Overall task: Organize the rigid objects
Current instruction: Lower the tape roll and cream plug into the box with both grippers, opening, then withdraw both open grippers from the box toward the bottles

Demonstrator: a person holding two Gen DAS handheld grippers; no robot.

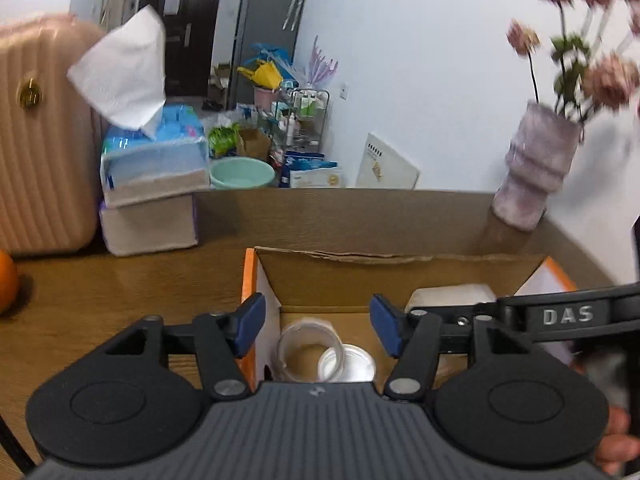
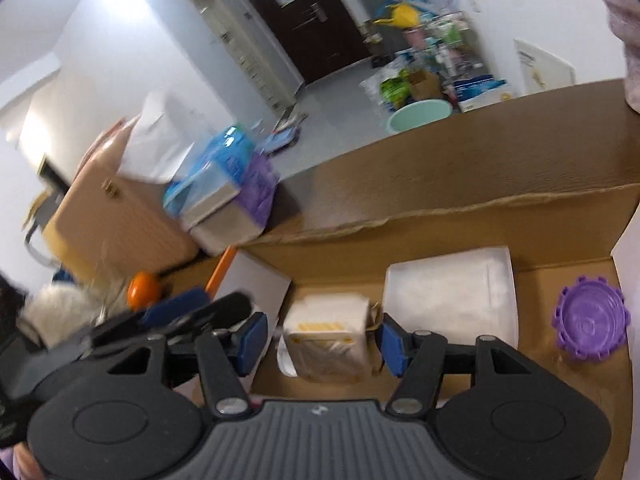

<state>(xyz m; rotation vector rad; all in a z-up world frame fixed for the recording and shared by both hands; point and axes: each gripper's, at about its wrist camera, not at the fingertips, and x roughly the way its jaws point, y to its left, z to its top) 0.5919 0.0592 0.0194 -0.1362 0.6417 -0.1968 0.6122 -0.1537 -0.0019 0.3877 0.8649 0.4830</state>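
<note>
- Cardboard box (image 1: 400,276) sits open on the wooden bench (image 1: 120,292), and the stuff being sorted is inside it.
- Left hand-held gripper (image 1: 318,326) hovers over the box's left end with its jaws spread, gripping nothing; a clear plastic cup (image 1: 310,354) lies on its side right below, next to a white lid (image 1: 352,364).
- Right hand-held gripper (image 2: 318,340) has its blue pads on either side of a small white box (image 2: 328,338), looks clamped on it.
- Further right in the box: a white container (image 2: 450,296) and a purple cap (image 2: 588,320).
- Outside the box: an orange (image 1: 6,286), a tissue pack (image 1: 154,176), a pink suitcase (image 1: 44,140) and a flower vase (image 1: 536,172).
</note>
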